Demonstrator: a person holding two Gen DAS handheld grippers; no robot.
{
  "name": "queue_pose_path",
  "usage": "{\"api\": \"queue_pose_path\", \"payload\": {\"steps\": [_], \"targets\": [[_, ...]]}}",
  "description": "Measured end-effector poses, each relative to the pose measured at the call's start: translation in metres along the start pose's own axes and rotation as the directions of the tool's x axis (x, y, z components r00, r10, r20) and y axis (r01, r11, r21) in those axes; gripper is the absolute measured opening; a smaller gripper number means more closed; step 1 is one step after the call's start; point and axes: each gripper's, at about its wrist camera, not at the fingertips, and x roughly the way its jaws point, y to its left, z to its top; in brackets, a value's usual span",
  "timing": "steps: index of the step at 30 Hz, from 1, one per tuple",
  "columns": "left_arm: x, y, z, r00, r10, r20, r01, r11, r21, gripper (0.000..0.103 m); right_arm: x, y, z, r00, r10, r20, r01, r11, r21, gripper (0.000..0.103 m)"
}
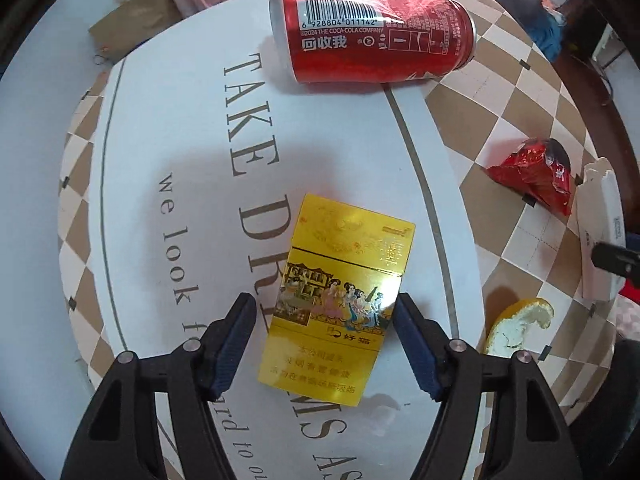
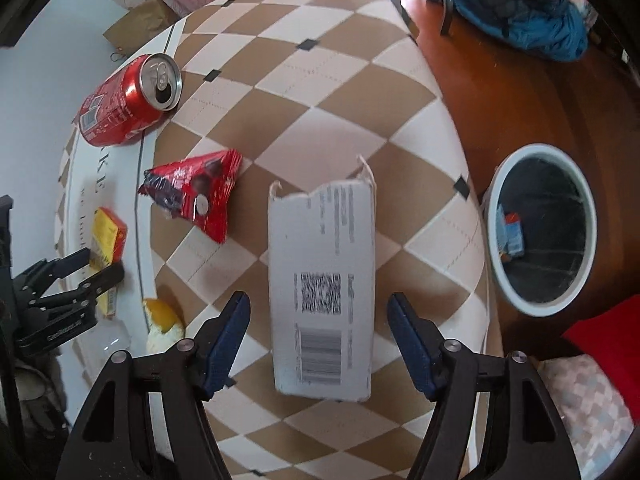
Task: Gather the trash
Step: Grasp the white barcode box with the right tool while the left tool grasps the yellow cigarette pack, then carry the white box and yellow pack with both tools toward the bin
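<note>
A yellow cigarette pack (image 1: 336, 300) lies flat on a white lettered mat (image 1: 168, 128). My left gripper (image 1: 324, 300) is open around the pack's near half, its right finger at the pack's edge. The same pack (image 2: 108, 236) and left gripper (image 2: 102, 264) show at the left of the right wrist view. A torn white carton (image 2: 324, 288) lies on the checkered tablecloth (image 2: 320, 80). My right gripper (image 2: 319, 300) is open on either side of it, with small gaps. A red cola can (image 1: 372, 32) lies on its side, next to a crumpled red wrapper (image 1: 536, 176) and an orange peel (image 1: 520, 328).
A round white-rimmed bin (image 2: 544, 228) stands on the wooden floor right of the table and holds some scraps. Blue clothing (image 2: 532, 20) is heaped on a chair at the back. A brown paper bag (image 2: 140, 24) sits beyond the table's far left edge.
</note>
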Motion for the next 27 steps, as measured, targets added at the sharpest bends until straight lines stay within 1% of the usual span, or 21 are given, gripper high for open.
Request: {"api": "queue_pose_path", "payload": {"steps": [2, 3, 4, 6, 7, 8, 11, 12, 13, 14, 18, 19, 24, 27], "targets": [[0.005, 0.007, 0.006, 1.0, -0.011, 0.003, 0.011, 1.0, -0.001, 0.07, 0.004, 0.005, 0.006, 1.0, -0.026, 0.005, 0.026, 1.0, -0.007, 0.072], [0.006, 0.009, 0.007, 1.0, -0.013, 0.007, 0.013, 1.0, -0.002, 0.07, 0.007, 0.007, 0.006, 0.999, -0.044, 0.007, 0.044, 0.999, -0.015, 0.07], [0.006, 0.009, 0.006, 1.0, -0.016, 0.014, 0.016, 1.0, -0.004, 0.068, 0.007, 0.012, 0.007, 0.998, -0.058, 0.019, 0.059, 0.998, -0.022, 0.068], [0.0, 0.02, 0.005, 1.0, -0.018, 0.022, 0.018, 1.0, -0.009, 0.066, 0.007, 0.018, 0.007, 0.995, -0.095, 0.028, 0.096, 0.995, -0.041, 0.068], [0.0, 0.02, 0.003, 0.999, -0.019, 0.032, 0.019, 1.0, -0.009, 0.063, 0.008, 0.022, 0.007, 0.994, -0.105, 0.031, 0.106, 0.993, -0.045, 0.068], [-0.005, 0.016, -0.004, 0.999, -0.028, 0.037, 0.028, 1.0, -0.009, 0.058, 0.008, 0.024, 0.006, 0.993, -0.116, 0.038, 0.118, 0.992, -0.049, 0.067], [-0.01, 0.009, -0.013, 0.999, -0.003, 0.049, 0.003, 1.0, -0.004, 0.057, 0.008, 0.03, 0.004, 0.987, -0.15, 0.058, 0.153, 0.987, -0.056, 0.058], [-0.012, 0.008, -0.015, 0.999, 0.007, 0.053, -0.006, 1.0, -0.009, 0.057, 0.008, 0.031, 0.002, 0.984, -0.165, 0.064, 0.169, 0.984, -0.061, 0.052], [-0.016, 0.007, -0.017, 0.998, 0.014, 0.056, -0.013, 1.0, -0.018, 0.057, 0.008, 0.032, -0.001, 0.981, -0.181, 0.072, 0.186, 0.98, -0.069, 0.049], [-0.019, 0.005, -0.019, 0.998, 0.018, 0.064, -0.017, 1.0, -0.026, 0.057, 0.008, 0.032, -0.004, 0.981, -0.179, 0.075, 0.185, 0.98, -0.079, 0.049], [-0.032, 0.009, -0.032, 0.994, 0.041, 0.105, -0.033, 0.996, -0.081, 0.057, 0.004, 0.033, -0.015, 0.993, -0.096, 0.075, 0.101, 0.993, -0.063, 0.048], [-0.039, 0.009, -0.037, 0.991, 0.059, 0.122, -0.047, 0.994, -0.096, 0.057, 0.0, 0.035, -0.019, 0.993, -0.084, 0.085, 0.089, 0.994, -0.063, 0.048], [-0.074, -0.004, -0.057, 0.976, 0.106, 0.191, -0.085, 0.99, -0.115, 0.057, -0.029, 0.05, -0.044, 0.989, -0.022, 0.148, 0.035, 0.996, -0.087, 0.048], [-0.103, -0.012, -0.068, 0.964, 0.116, 0.241, -0.085, 0.987, -0.133, 0.057, -0.051, 0.057, -0.061, 0.981, 0.008, 0.196, 0.012, 0.995, -0.1, 0.048]]}}
